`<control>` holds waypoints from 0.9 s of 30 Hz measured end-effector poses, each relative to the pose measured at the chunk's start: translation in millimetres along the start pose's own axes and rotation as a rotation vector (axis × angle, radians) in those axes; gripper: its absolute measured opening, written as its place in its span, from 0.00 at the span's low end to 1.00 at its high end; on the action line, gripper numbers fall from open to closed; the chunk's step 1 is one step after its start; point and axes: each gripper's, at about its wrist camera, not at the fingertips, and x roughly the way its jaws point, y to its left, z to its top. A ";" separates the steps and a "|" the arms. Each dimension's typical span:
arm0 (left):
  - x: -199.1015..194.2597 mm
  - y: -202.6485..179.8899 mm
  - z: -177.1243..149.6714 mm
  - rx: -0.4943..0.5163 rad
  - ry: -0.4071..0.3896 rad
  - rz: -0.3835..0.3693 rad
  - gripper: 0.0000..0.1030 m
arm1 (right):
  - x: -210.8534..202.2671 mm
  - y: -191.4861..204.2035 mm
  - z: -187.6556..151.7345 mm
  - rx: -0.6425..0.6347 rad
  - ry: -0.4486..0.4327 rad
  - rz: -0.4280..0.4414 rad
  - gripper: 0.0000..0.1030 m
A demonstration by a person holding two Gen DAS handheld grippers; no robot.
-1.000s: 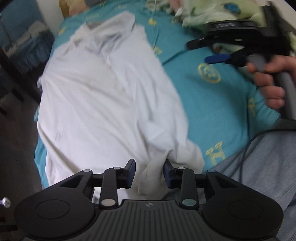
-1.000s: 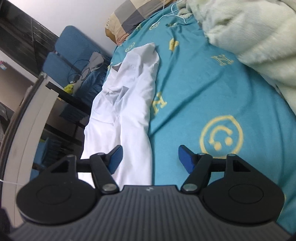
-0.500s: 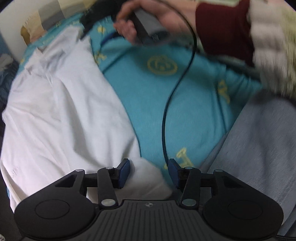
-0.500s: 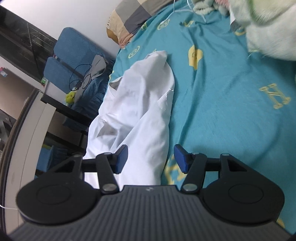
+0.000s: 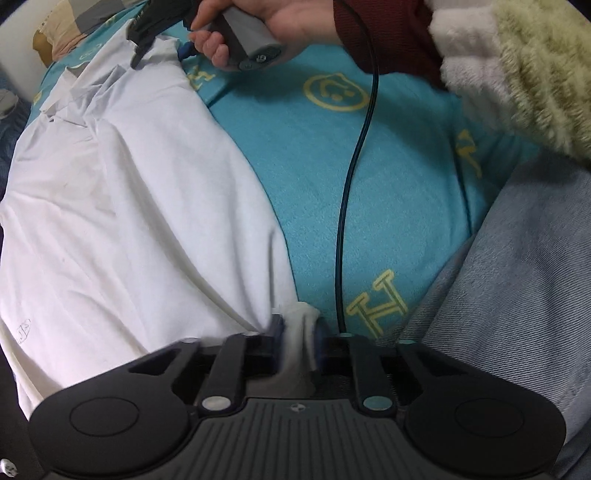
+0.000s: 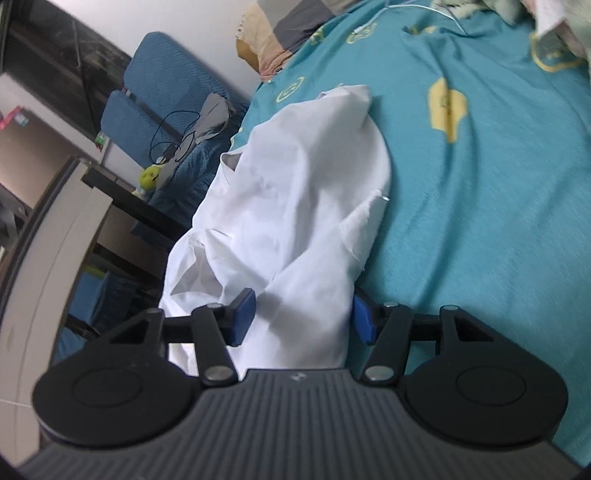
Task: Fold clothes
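Two tools, left (image 5: 297, 341) and right (image 6: 301, 317), are closing on one white shirt (image 5: 129, 206).

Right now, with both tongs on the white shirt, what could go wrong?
The left tongs are closing on only a small corner of the white shirt, so it might slip out. The black cable hangs close by and could get pinched. The right tongs are closing around bunched cloth, perhaps folding in wrinkles.

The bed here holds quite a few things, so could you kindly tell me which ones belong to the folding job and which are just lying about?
Part of the job:
- white shirt
- left gripper, jaws closing on a corner of the shirt
- right gripper, jaws closing, shirt between them

Just lying about:
- teal bedsheet
- patchwork pillow
- fluffy blanket
- blue chair
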 end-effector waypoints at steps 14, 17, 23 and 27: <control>-42.8 -23.2 -1.1 0.028 -0.150 -0.187 0.08 | -35.7 3.4 22.7 -0.013 -0.090 -0.066 0.06; -27.7 -22.0 0.8 0.006 -0.130 -0.204 0.08 | -32.0 -8.6 20.5 -0.004 -0.079 -0.105 0.06; -24.0 -8.4 1.8 -0.060 -0.145 -0.239 0.23 | -25.1 -14.9 9.5 -0.019 -0.069 -0.158 0.08; -42.2 0.1 4.1 -0.087 -0.228 -0.220 0.47 | -37.3 -0.3 6.8 -0.077 -0.072 -0.209 0.11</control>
